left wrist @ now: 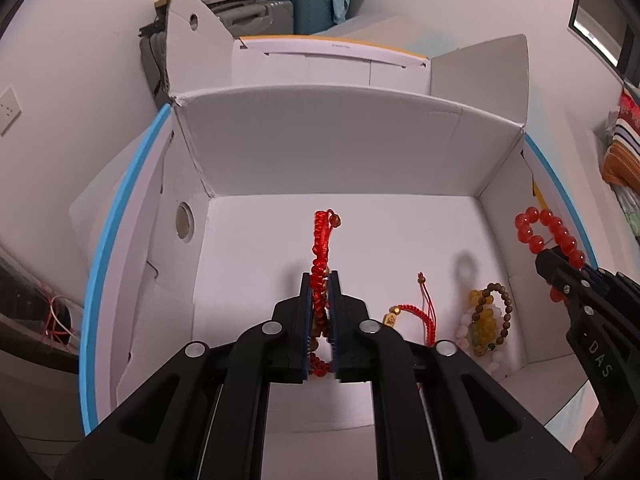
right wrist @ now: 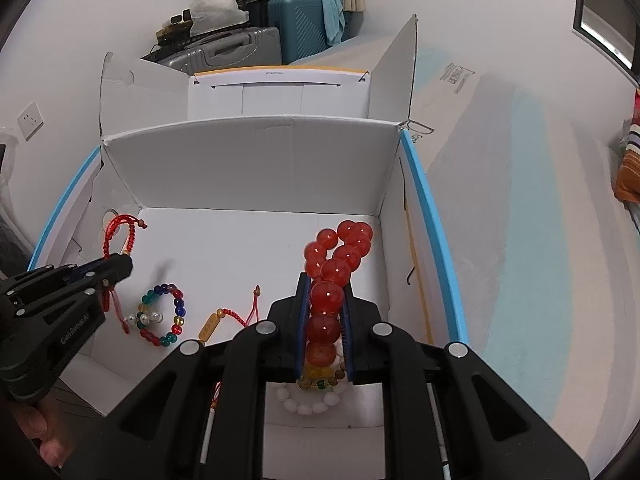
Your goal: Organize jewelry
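Observation:
My left gripper (left wrist: 321, 280) is shut on a red braided cord bracelet (left wrist: 322, 236) and holds it above the floor of the open white cardboard box (left wrist: 320, 152); the gripper also shows in the right wrist view (right wrist: 120, 266). My right gripper (right wrist: 325, 282) is shut on a red bead bracelet (right wrist: 340, 256), over the box's right side; it also shows in the left wrist view (left wrist: 560, 268). On the box floor lie a multicoloured bead bracelet (right wrist: 168, 314), a red cord bracelet with a gold charm (right wrist: 224, 318), and a heap of yellow, brown and white bead bracelets (left wrist: 486, 324).
The box has upright flaps and blue-edged side flaps (right wrist: 430, 216). A second white box (right wrist: 280, 92) stands behind it. Suitcases (right wrist: 296, 28) stand by the far wall. Striped cushions (left wrist: 622, 148) lie at the right.

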Demonstrator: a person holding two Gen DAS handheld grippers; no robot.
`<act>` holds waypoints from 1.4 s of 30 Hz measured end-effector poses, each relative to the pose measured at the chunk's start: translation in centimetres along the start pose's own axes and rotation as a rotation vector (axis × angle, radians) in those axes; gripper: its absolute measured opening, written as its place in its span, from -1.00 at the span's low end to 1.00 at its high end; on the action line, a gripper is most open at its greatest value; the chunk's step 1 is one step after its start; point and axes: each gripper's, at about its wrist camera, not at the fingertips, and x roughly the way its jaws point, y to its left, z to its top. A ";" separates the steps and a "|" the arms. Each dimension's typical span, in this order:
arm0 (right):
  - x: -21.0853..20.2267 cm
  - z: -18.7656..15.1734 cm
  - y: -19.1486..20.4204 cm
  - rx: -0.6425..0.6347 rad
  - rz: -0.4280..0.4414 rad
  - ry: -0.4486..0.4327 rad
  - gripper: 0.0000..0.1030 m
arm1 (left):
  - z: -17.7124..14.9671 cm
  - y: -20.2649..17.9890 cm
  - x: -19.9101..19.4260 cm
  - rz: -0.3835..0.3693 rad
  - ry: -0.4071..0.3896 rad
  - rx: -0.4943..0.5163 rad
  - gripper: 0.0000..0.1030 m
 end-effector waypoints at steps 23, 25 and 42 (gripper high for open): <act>-9.0 -1.2 -0.6 0.069 -0.041 -0.239 0.85 | -1.9 0.3 -7.7 0.037 -0.236 -0.020 0.89; -9.9 -1.9 -0.5 0.065 -0.054 -0.261 0.85 | -2.7 0.4 -8.2 0.030 -0.249 -0.017 0.89; -13.9 -9.1 0.0 0.075 -0.103 -0.312 0.85 | -10.6 1.3 -11.3 -0.019 -0.301 0.012 0.89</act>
